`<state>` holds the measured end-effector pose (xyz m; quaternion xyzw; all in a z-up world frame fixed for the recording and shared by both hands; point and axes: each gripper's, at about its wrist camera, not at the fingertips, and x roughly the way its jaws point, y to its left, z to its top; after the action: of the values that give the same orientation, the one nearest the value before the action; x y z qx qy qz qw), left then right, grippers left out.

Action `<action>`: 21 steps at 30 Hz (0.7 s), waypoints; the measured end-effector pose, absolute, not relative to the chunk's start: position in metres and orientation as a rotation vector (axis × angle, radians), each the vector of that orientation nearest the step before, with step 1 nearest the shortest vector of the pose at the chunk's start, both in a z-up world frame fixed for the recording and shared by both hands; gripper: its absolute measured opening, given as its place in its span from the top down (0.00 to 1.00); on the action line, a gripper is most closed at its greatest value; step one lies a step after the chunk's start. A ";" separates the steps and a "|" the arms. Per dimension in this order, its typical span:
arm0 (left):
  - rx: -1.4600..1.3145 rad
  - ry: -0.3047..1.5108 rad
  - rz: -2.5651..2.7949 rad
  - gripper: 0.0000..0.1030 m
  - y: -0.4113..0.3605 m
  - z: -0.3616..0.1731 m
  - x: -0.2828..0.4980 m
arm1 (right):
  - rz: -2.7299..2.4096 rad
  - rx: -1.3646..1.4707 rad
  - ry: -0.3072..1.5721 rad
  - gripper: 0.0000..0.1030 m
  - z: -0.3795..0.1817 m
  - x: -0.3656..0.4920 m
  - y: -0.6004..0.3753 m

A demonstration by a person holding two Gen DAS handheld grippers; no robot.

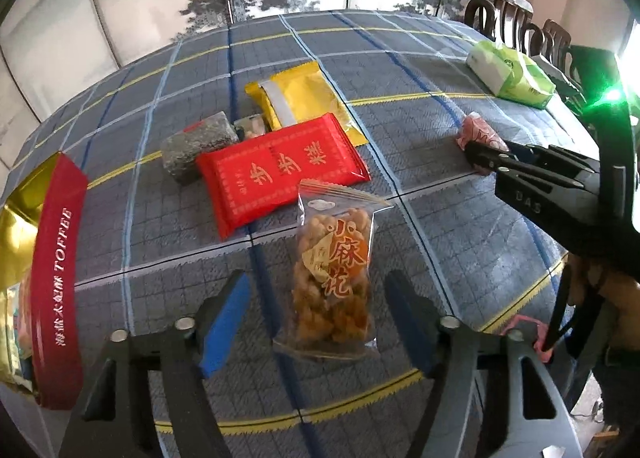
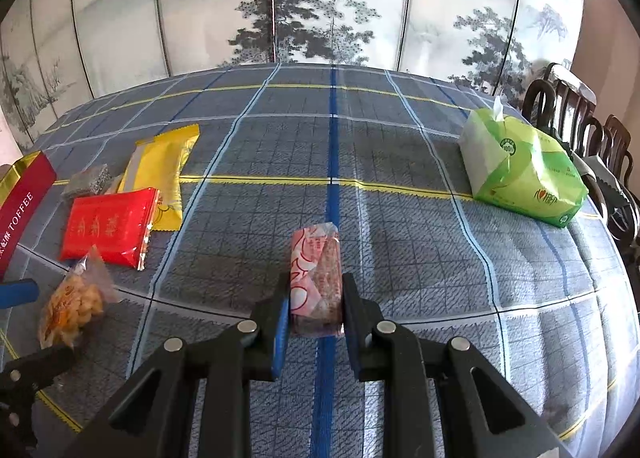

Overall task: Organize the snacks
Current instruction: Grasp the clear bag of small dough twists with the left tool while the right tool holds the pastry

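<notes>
A clear bag of fried dough twists (image 1: 332,278) lies on the plaid tablecloth (image 1: 460,225) between the blue pads of my left gripper (image 1: 316,322). A gap shows on each side of the bag, so this gripper is open. The same bag (image 2: 72,306) appears at the lower left of the right wrist view, beside a left fingertip (image 2: 16,294). My right gripper (image 2: 316,298) is shut on a pink wrapped snack bar (image 2: 316,274) just above the cloth. It also shows at the right of the left wrist view, where the right gripper (image 1: 480,155) pinches the pink bar (image 1: 476,129).
A red packet (image 1: 280,173), a yellow packet (image 1: 304,97) and a grey speckled packet (image 1: 196,149) lie grouped beyond the bag. A red and gold toffee box (image 1: 52,278) stands at the left. A green tissue pack (image 2: 520,173) and dark chairs (image 2: 576,109) are at the right.
</notes>
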<state>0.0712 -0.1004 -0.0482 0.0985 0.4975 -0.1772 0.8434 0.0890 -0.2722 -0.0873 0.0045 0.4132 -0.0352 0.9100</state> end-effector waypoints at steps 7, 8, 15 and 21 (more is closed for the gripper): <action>0.204 1.071 -0.380 0.47 -0.105 -0.055 0.077 | -0.072 0.012 0.853 0.77 -0.087 0.090 -0.272; 0.208 1.075 -0.379 0.51 -0.106 -0.057 0.077 | -0.073 0.012 0.853 0.77 -0.087 0.090 -0.273; 0.198 1.088 -0.392 0.62 -0.106 -0.056 0.077 | -0.073 0.015 0.862 0.77 -0.088 0.091 -0.274; 0.195 1.079 -0.383 0.65 -0.101 -0.054 0.074 | -0.074 0.014 0.863 0.77 -0.089 0.091 -0.274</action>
<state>0.0743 -0.1013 -0.0535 0.0923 0.5097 -0.1809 0.8360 0.0909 -0.2737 -0.0886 0.0067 0.4180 -0.0358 0.9077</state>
